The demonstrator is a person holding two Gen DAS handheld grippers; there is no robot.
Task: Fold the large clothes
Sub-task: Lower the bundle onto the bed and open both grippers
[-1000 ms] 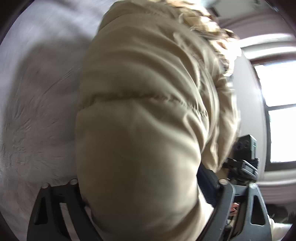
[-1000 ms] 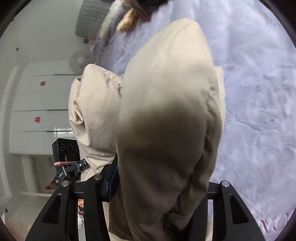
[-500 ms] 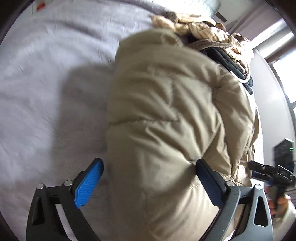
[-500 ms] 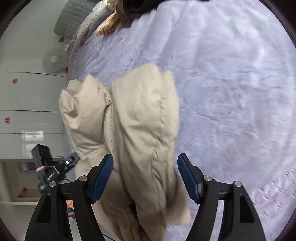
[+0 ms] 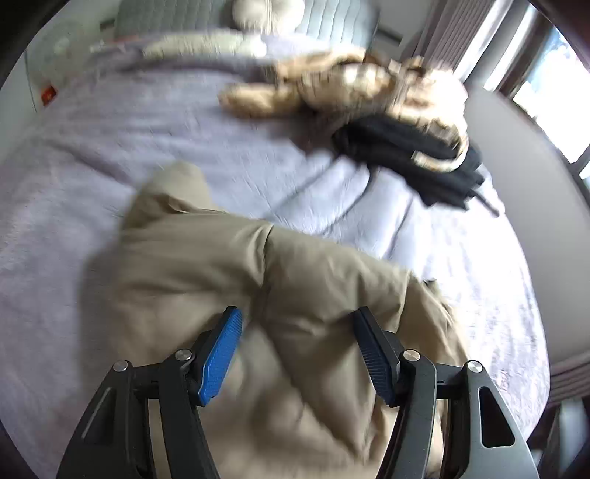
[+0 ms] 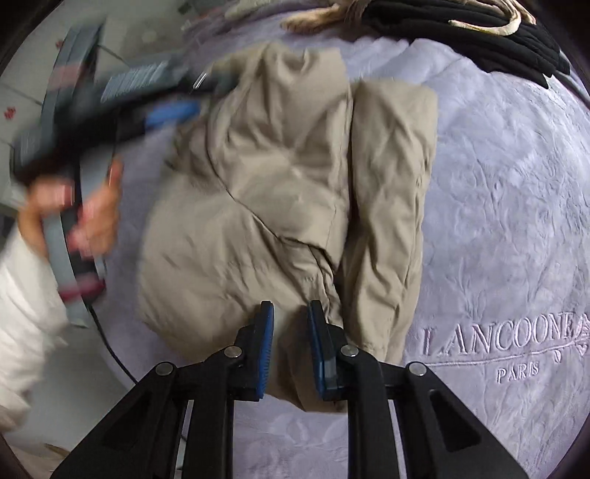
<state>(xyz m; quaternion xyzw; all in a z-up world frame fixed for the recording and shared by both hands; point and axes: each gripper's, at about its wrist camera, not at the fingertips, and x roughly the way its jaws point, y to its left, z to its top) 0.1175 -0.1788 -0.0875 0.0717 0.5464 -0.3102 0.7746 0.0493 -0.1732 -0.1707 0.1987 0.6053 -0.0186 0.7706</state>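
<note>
1. "LANCOONE" is embroidered in large pale capitals on the lilac plush bed cover [image 6: 509, 221], at the right of the right wrist view; its last letters run into the picture's edge.
2. "PARIS" stands in smaller capitals below that word, under a thin stitched flourish, on the same cover.
3. The left wrist view shows no readable lettering.

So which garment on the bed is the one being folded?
Start from the lilac bedspread with the stitched lettering. The piles of clothes lie at its far end; nearer, just in front of both grippers, lies a beige padded jacket, folded into a bundle. It lies alone and is plain beige, unlike the black garment and patterned one heaped behind it.
</note>
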